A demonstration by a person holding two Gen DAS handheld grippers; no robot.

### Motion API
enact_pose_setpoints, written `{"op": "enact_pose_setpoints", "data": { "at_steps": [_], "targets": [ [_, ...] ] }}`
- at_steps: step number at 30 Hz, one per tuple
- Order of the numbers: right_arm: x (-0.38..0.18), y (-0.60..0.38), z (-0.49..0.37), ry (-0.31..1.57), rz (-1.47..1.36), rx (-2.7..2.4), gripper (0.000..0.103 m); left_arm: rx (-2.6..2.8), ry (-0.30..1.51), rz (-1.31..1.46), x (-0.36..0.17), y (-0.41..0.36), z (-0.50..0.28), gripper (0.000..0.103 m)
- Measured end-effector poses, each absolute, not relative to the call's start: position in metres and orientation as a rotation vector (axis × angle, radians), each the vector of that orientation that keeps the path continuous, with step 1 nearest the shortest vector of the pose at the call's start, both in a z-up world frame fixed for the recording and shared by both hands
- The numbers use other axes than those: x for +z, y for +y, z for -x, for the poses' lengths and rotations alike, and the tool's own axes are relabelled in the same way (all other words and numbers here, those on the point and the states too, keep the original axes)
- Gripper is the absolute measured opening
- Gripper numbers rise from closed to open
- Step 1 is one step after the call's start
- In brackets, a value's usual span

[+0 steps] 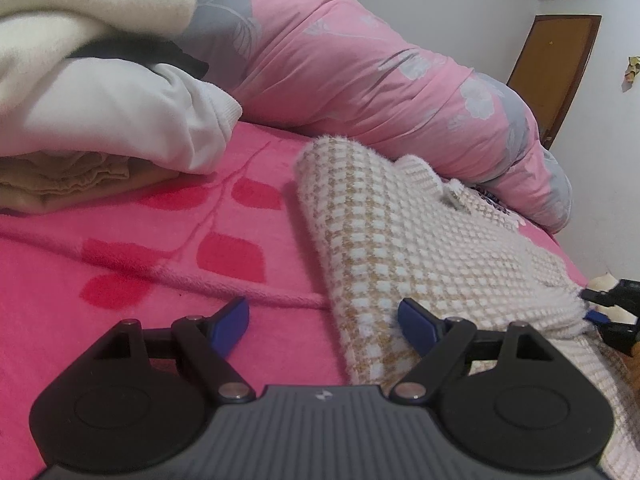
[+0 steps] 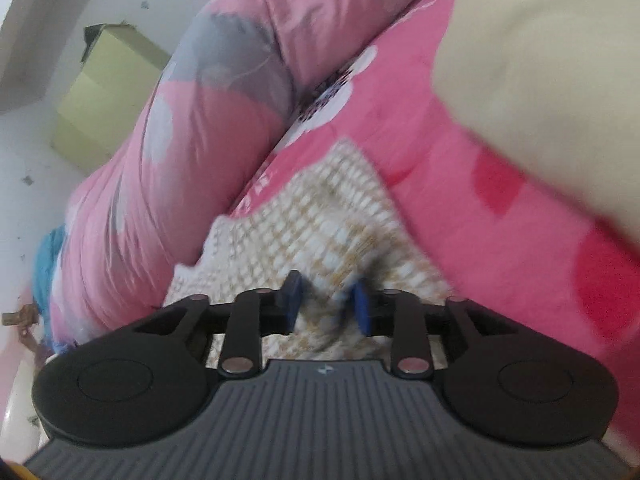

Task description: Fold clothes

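Observation:
A cream and tan checked knit garment [image 1: 404, 240] lies partly folded on the pink bed blanket [image 1: 120, 264]. My left gripper [image 1: 324, 326] is open and empty, just above the garment's near left edge. My right gripper shows at the right edge of the left wrist view [image 1: 608, 308], at the garment's right corner. In the right wrist view, which is blurred, the right gripper [image 2: 326, 304] has its jaws part closed with a bunch of the knit garment [image 2: 320, 220] between them.
A stack of folded clothes [image 1: 100, 120], white and beige, sits on the bed at the left. A rolled pink and grey floral quilt [image 1: 380, 76] lies along the far side. A brown door [image 1: 556, 76] and a yellow-green cabinet [image 2: 104, 96] stand beyond.

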State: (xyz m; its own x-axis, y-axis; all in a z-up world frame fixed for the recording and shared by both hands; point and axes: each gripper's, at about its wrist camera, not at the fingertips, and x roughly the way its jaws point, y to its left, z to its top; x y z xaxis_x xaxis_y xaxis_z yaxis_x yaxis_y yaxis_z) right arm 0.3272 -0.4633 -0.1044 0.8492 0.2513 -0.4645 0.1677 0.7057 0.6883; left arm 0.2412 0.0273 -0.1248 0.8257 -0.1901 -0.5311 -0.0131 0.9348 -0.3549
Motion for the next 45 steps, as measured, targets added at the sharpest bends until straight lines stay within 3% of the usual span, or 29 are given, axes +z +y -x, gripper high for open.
{"op": "enact_pose_setpoints", "data": {
  "at_steps": [4,8,11,14,16,18,23,26,28,29,32,36,41,45],
  "targets": [
    [-0.063,-0.46,-0.309,0.47,-0.627,-0.081,0.032,-0.094,0.596,0.355,-0.124,0.027,-0.241,0.083],
    [-0.029,-0.401,-0.325,0.416,-0.276,-0.013,0.031,-0.094,0.597,0.357,-0.124,0.027,-0.242,0.083],
    [-0.042,-0.357,-0.339,0.473,-0.079,0.082,0.028,-0.095,0.6,0.355,-0.125,0.027,-0.242,0.083],
    [-0.095,-0.347,-0.357,0.681,0.067,0.02,0.029,-0.098,0.603,0.358,-0.126,0.028,-0.242,0.084],
    [-0.079,-0.333,-0.359,0.711,0.161,-0.027,0.028,-0.093,0.606,0.351,-0.126,0.028,-0.242,0.083],
    [-0.049,-0.311,-0.361,0.678,0.163,-0.023,0.029,-0.087,0.607,0.336,-0.125,0.026,-0.241,0.084],
    [0.0,-0.209,-0.343,0.447,0.201,0.535,0.029,-0.079,0.605,0.318,-0.125,0.024,-0.239,0.084],
    [-0.035,-0.165,-0.357,0.536,0.296,0.74,0.029,-0.083,0.608,0.327,-0.126,0.025,-0.238,0.084],
    [-0.084,-0.163,-0.382,0.695,0.403,0.627,0.032,-0.085,0.611,0.33,-0.126,0.025,-0.238,0.084],
    [-0.089,-0.177,-0.386,0.694,0.327,0.64,0.033,-0.085,0.611,0.332,-0.126,0.025,-0.238,0.084],
    [-0.063,-0.181,-0.39,0.757,0.239,0.569,0.03,-0.087,0.612,0.339,-0.126,0.026,-0.237,0.083],
    [-0.032,-0.142,-0.373,0.621,0.34,0.737,0.03,-0.088,0.611,0.338,-0.126,0.026,-0.236,0.084],
    [-0.086,-0.097,-0.418,0.704,0.453,0.721,0.03,-0.091,0.617,0.341,-0.129,0.025,-0.238,0.084],
    [-0.086,-0.101,-0.426,0.705,0.336,0.702,0.029,-0.091,0.613,0.338,-0.127,0.024,-0.235,0.084]
  ]
}}
